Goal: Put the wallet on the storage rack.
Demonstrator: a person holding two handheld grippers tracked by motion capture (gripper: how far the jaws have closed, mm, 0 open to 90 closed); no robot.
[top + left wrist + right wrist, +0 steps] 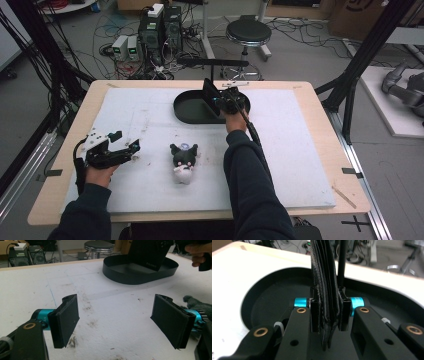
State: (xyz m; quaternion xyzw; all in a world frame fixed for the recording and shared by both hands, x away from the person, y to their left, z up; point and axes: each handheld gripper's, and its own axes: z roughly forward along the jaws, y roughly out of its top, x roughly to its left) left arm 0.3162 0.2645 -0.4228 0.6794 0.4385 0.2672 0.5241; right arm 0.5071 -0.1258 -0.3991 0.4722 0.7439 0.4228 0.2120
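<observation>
Meanwhile, right tool [216, 99] outstretched above tray [187, 112].

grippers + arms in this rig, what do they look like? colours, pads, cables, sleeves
Both sleeves are dark navy. The left gripper has a black body, a pale plate on top and a black cable. Its flat rectangular black pads sit on teal metal fittings. The right gripper has black link arms with brass-coloured pivot rings, teal fittings and narrow black jaws, and a black cable trails along the forearm.

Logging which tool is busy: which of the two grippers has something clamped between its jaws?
The right gripper, held over the black oval tray, pinches a flat black wallet-like thing. The left gripper stands wide open over bare white mat.
</observation>
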